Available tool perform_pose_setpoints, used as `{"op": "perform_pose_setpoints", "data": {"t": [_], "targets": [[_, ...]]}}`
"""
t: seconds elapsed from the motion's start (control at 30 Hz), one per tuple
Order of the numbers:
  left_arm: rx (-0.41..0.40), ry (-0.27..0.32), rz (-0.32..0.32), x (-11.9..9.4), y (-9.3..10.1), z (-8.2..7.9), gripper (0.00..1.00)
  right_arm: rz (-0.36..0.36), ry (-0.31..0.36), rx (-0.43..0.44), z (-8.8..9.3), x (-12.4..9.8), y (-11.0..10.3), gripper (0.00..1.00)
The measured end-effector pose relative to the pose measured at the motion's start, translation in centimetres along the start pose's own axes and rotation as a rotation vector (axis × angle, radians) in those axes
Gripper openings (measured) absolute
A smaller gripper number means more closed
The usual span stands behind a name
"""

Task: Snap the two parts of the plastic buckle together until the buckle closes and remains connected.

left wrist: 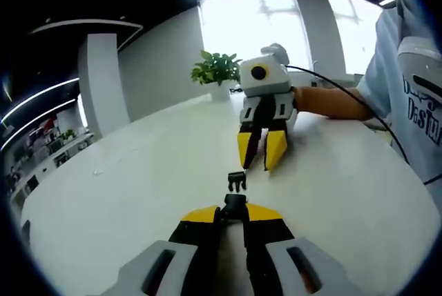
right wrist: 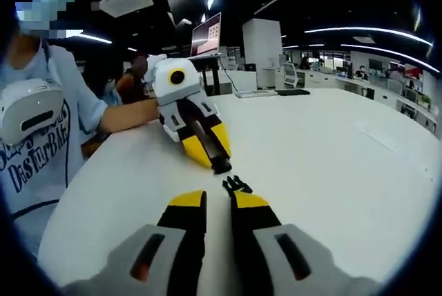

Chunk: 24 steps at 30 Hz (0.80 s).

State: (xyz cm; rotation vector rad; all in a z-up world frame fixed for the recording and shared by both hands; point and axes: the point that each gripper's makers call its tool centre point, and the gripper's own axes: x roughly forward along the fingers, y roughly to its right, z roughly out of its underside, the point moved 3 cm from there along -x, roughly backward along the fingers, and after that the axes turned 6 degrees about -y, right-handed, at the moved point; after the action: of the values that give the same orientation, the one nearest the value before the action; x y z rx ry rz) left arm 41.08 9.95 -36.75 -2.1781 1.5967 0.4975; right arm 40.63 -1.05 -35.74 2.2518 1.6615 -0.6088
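1. two black buckle halves sit on the white table, one gripped and one lying loose.
2. in the left gripper view, the left gripper rises from the bottom with its yellow-tipped jaws pressed onto the socket half of the buckle, which pokes out just past the tips.
3. just beyond it, a small gap away, the pronged half of the buckle lies flat on the table, touched by neither tool.
4. farther on, the right gripper points down toward the table with its jaws a little apart and nothing between them; a person's hand holds it from the right.
5. a potted plant stands at the far edge of the table.
6. in the right gripper view, the left gripper comes in from the left, its tips closed on the dark socket piece.
7. the pronged piece lies just ahead of the right gripper, whose own jaws stand slightly parted and empty, near it but not around it.
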Motion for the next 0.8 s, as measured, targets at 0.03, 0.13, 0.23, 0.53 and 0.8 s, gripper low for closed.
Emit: {"op": "perform_pose_setpoints", "data": {"t": [0.03,0.13,0.23,0.53,0.8], "targets": [[0.0,0.001,0.001,0.0,0.0,0.0,0.11,0.018,-0.002,-0.002,0.0,0.0,0.3,0.15],[0.0,0.006,0.005,0.0,0.0,0.0,0.11,0.08,0.02,-0.035,-0.1,0.0,1.3,0.24],[-0.004,0.009,0.009,0.0,0.0,0.1,0.11,0.069,0.019,-0.061,-0.1,0.8,1.3,0.29],[-0.017,0.017,0.019,0.0,-0.1,0.1,0.11,0.045,0.016,-0.077,-0.1,1.4,1.6,0.27],[-0.02,0.019,0.031,-0.1,-0.1,0.2,0.11,-0.001,0.015,-0.092,0.0,1.2,0.5,0.16]]}}
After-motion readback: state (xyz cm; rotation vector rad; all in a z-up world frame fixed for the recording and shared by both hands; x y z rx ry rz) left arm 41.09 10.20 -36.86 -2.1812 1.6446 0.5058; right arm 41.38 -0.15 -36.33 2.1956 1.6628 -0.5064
